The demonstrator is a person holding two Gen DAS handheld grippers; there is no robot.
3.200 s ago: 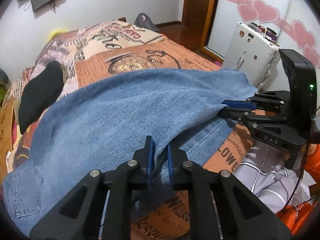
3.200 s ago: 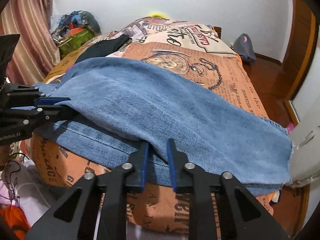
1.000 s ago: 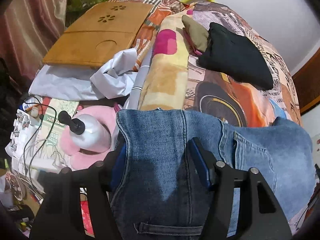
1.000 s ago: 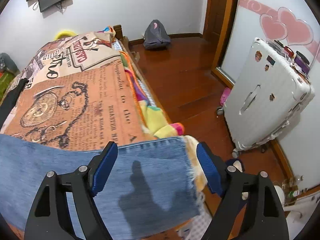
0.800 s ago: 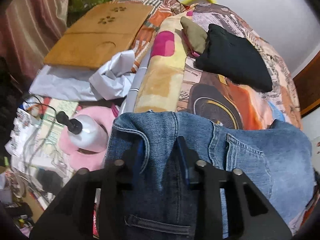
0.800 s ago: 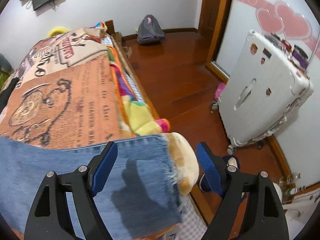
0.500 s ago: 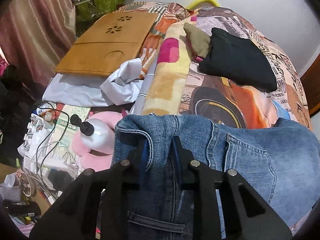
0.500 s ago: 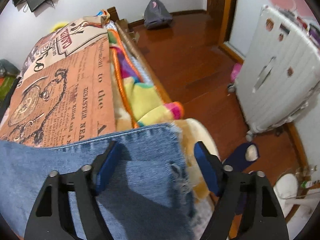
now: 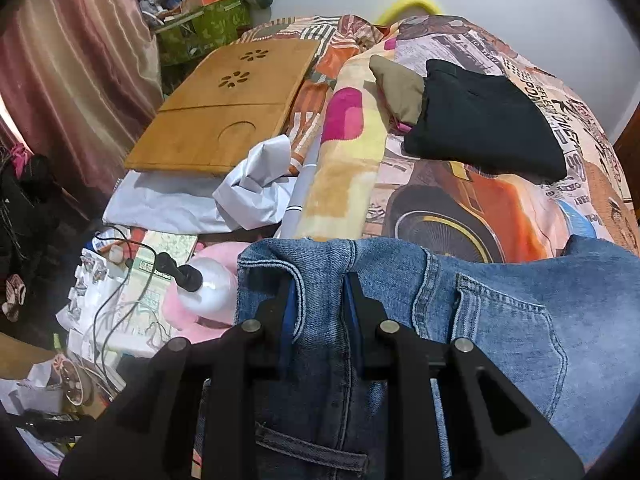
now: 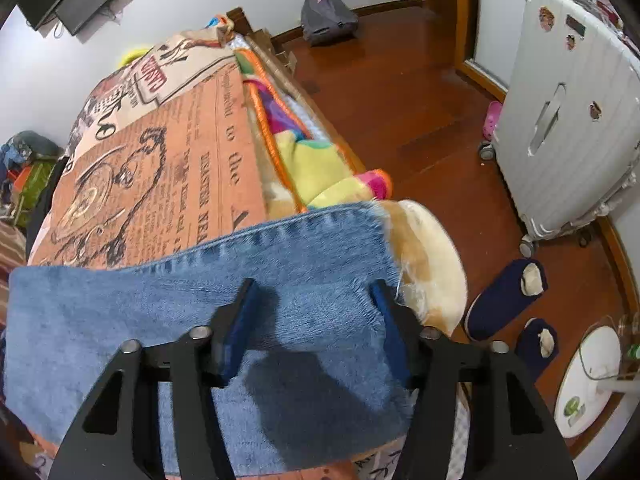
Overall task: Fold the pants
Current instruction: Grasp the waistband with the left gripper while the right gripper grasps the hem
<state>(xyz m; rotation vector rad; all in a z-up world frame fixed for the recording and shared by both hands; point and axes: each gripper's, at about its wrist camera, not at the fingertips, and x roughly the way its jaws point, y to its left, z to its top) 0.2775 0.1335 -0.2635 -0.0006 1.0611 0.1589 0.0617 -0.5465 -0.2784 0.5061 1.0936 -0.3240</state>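
Blue jeans lie across the near edge of the patterned bed. In the left wrist view their waistband end (image 9: 500, 312) with a back pocket is under me, and my left gripper (image 9: 320, 304) is shut on the waistband fabric. In the right wrist view the frayed hem end of the jeans (image 10: 248, 280) lies flat on the bed. My right gripper (image 10: 312, 312) is open, its two blue pads spread wide just above the hem, holding nothing.
Folded black clothing (image 9: 480, 116) and an olive piece (image 9: 396, 84) lie further up the bed. A wooden lap tray (image 9: 224, 108), white cloth and floor clutter sit left of the bed. A white suitcase (image 10: 568, 112), slippers (image 10: 504, 300) and a grey bag (image 10: 328, 16) stand on the wood floor.
My left gripper has closed on the waistband, where it was open around it a second ago. My right gripper has stayed open and dropped closer to the hem.
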